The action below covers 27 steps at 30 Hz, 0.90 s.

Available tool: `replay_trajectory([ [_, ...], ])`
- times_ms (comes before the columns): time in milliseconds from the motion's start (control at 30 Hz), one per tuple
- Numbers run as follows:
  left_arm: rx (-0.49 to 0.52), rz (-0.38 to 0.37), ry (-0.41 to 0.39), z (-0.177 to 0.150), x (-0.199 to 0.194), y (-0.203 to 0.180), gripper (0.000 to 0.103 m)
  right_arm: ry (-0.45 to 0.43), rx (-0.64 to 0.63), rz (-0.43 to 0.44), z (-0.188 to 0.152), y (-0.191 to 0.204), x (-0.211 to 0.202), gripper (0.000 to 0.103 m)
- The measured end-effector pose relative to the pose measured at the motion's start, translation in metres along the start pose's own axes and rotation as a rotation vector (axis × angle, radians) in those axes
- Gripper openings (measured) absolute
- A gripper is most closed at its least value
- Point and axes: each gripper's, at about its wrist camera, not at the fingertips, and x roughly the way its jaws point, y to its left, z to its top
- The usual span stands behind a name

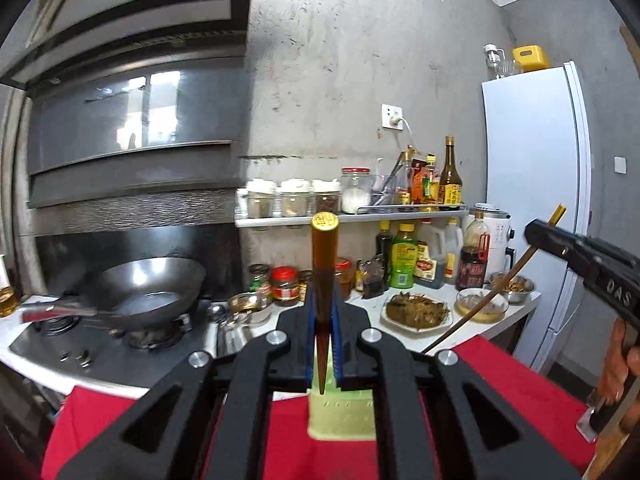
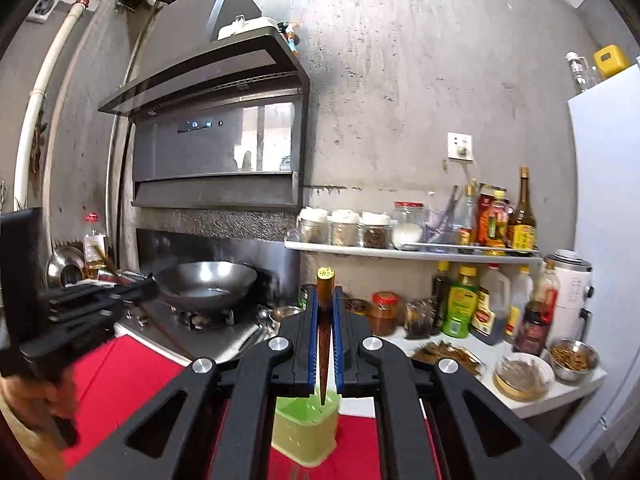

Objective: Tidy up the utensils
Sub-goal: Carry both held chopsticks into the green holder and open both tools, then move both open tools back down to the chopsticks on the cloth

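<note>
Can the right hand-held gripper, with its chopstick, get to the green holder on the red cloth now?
Probably yes. The right hand-held gripper is shut on a chopstick, whose tip hangs just over the open green holder. Nothing lies between them.

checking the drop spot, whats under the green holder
The green holder stands on a red cloth. Whatever lies beneath that cloth is covered.
</note>
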Motion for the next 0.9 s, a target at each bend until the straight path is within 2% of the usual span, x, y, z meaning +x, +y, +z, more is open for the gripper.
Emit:
replay_trajectory([
  [100,-0.015,-0.02,0.037,-0.003,0.038,-0.002,0.006,0.059,0.012,0.011,-0.011,-0.001,0.032,0.007],
  [233,-0.021,-0.032,0.103,-0.025,0.085,-0.003,0.006,0.131,0.025,0.017,-0.036,-0.004,0.063,0.007],
  [433,-0.044,-0.039,0.189,-0.052,0.127,0.003,0.006,0.202,0.022,0.007,-0.061,-0.002,0.089,0.009],
  [467,-0.051,-0.037,0.2,-0.054,0.129,0.004,0.006,0.208,0.021,0.007,-0.062,-0.002,0.091,0.01],
  [500,-0.056,-0.036,0.205,-0.055,0.13,0.005,0.007,0.216,0.019,0.008,-0.063,-0.002,0.092,0.022],
  [567,-0.06,-0.033,0.207,-0.051,0.125,0.007,0.01,0.209,0.023,-0.006,-0.062,-0.004,0.089,0.042],
  [600,-0.057,-0.032,0.2,-0.047,0.12,0.007,0.018,0.202,0.02,-0.012,-0.06,-0.004,0.083,0.044],
  [633,-0.048,-0.027,0.182,-0.043,0.109,0.006,0.024,0.195,0.019,-0.016,-0.058,-0.006,0.077,0.044],
  [667,-0.039,-0.02,0.165,-0.039,0.099,0.006,0.036,0.187,0.017,-0.02,-0.055,-0.007,0.067,0.044],
  [767,-0.002,0.026,0.131,-0.031,0.061,0.002,0.04,0.186,0.01,-0.032,-0.056,-0.01,0.043,0.044],
  [900,0.025,0.145,0.177,-0.044,0.014,0.005,0.051,0.228,0.023,-0.028,-0.078,-0.015,0.001,0.046],
])
